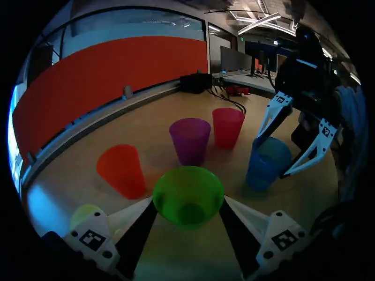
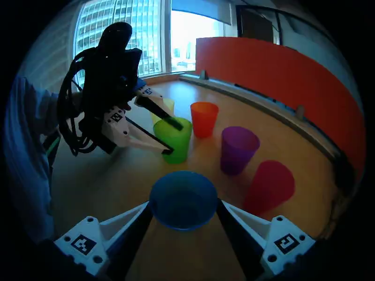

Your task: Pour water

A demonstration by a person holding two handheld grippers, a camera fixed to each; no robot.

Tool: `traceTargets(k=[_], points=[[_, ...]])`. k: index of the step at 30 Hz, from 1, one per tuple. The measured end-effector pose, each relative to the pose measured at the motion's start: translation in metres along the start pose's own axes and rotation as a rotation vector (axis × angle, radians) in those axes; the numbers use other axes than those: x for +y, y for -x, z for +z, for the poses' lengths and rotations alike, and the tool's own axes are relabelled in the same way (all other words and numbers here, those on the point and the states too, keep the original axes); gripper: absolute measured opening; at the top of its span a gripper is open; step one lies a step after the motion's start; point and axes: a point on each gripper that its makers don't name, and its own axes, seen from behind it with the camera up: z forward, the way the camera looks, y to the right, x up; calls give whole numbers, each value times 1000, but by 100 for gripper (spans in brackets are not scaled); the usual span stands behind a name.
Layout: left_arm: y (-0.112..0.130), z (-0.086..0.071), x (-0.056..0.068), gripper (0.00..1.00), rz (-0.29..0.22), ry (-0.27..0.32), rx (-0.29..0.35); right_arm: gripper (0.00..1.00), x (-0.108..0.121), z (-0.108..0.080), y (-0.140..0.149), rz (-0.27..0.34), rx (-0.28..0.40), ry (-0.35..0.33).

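A green cup [image 1: 188,194] stands upright between my left gripper's [image 1: 187,205] fingers, which press on both its sides. My right gripper [image 2: 183,207] is shut the same way on a blue cup [image 2: 183,196], also upright. In the left gripper view the blue cup [image 1: 266,164] sits at the right in the right gripper [image 1: 269,158]. In the right gripper view the green cup [image 2: 175,140] is held by the left gripper [image 2: 173,139], left of centre. I cannot tell whether either cup holds water.
On the wooden table [image 1: 154,119] stand an orange cup [image 1: 122,169], a purple cup [image 1: 190,139] and a pink cup [image 1: 228,126] in a row. A yellow cup [image 1: 84,214] is half hidden by my left finger. An orange wall panel [image 1: 103,70] runs along the table's far edge. A person's sleeve [image 2: 28,154] is at the left.
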Motion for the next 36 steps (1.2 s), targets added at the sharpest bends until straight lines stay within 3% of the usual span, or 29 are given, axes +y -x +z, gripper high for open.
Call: traceTargets(k=[11,20,36], points=[[-2,-1,1,86,-3,5,8,91,-2,-1,-1,3,16,0],[-5,-11,3,86,-8,5,26,90,-2,-4,-6,6,45,6],[-41,-55,0,86,1,-32,123,90,-6,-32,-64,21,214,62]])
